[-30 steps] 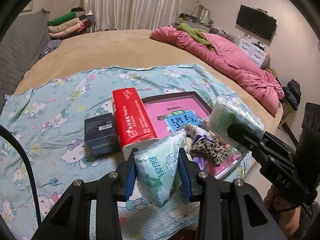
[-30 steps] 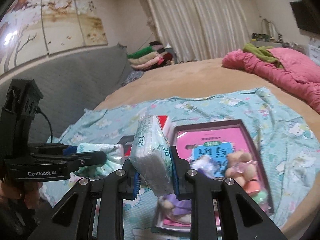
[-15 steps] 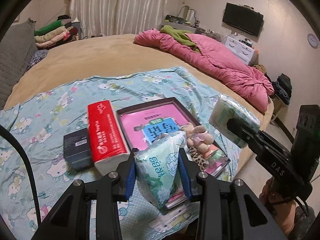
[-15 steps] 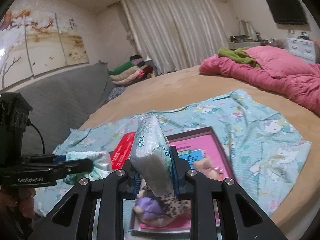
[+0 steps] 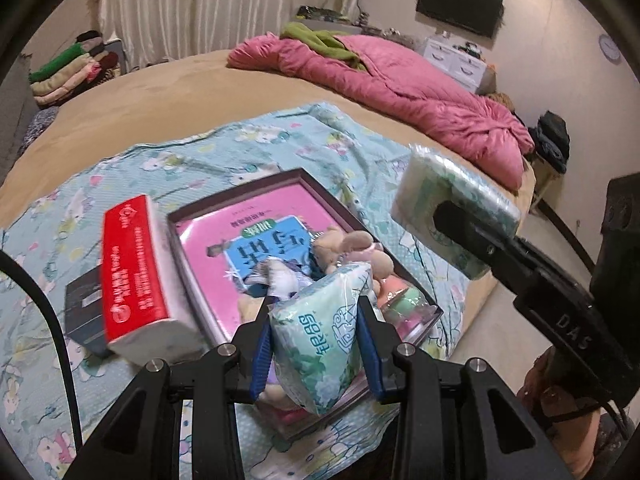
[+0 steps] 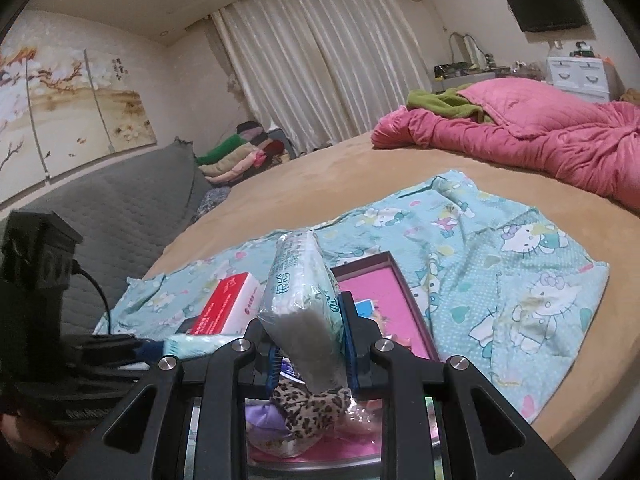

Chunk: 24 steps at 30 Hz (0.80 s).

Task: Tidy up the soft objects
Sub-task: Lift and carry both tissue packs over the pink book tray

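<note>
My left gripper is shut on a green tissue pack, held above the near end of a dark-framed pink box on the bed. Plush toys and a leopard-print piece lie in that box. My right gripper is shut on a second green tissue pack, also over the box. In the left wrist view the right gripper and its pack hang at the right, above the bed's edge. The left gripper's pack shows low at the left of the right wrist view.
A red-and-white tissue brick and a dark small box lie left of the pink box on a cartoon-cat sheet. A pink quilt lies at the bed's far side. Folded clothes are stacked by the curtain.
Both grippers have moved across toward the pink box, each still holding its pack. The box and plush toys now sit more directly under the left gripper.
</note>
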### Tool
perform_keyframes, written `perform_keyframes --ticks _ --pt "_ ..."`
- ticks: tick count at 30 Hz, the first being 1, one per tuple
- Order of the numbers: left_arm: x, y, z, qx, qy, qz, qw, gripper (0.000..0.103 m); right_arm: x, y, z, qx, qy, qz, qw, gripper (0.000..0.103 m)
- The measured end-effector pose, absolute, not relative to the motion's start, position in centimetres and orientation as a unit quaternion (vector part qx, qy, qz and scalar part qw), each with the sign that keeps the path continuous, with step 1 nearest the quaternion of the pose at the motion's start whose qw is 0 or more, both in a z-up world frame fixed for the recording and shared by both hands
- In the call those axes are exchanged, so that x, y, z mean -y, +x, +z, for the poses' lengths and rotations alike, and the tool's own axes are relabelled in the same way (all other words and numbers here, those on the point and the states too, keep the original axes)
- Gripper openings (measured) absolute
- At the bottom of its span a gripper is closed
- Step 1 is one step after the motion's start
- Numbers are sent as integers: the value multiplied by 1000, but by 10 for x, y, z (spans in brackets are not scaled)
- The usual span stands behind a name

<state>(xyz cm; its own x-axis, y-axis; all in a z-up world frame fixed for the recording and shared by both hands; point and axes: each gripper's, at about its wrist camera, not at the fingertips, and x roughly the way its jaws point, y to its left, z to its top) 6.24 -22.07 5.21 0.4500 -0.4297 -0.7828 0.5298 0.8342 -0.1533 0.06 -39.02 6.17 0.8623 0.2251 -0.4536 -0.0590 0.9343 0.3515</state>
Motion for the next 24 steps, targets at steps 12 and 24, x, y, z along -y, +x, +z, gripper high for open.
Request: perform_keyframes --ticks 12,24 --pt "247 71 22 -462 71 -290 835 38 400 11 49 -264 182 73 945 25" --pt "244 84 1 -481 70 -283 827 38 396 33 36 -282 177 80 940 25"
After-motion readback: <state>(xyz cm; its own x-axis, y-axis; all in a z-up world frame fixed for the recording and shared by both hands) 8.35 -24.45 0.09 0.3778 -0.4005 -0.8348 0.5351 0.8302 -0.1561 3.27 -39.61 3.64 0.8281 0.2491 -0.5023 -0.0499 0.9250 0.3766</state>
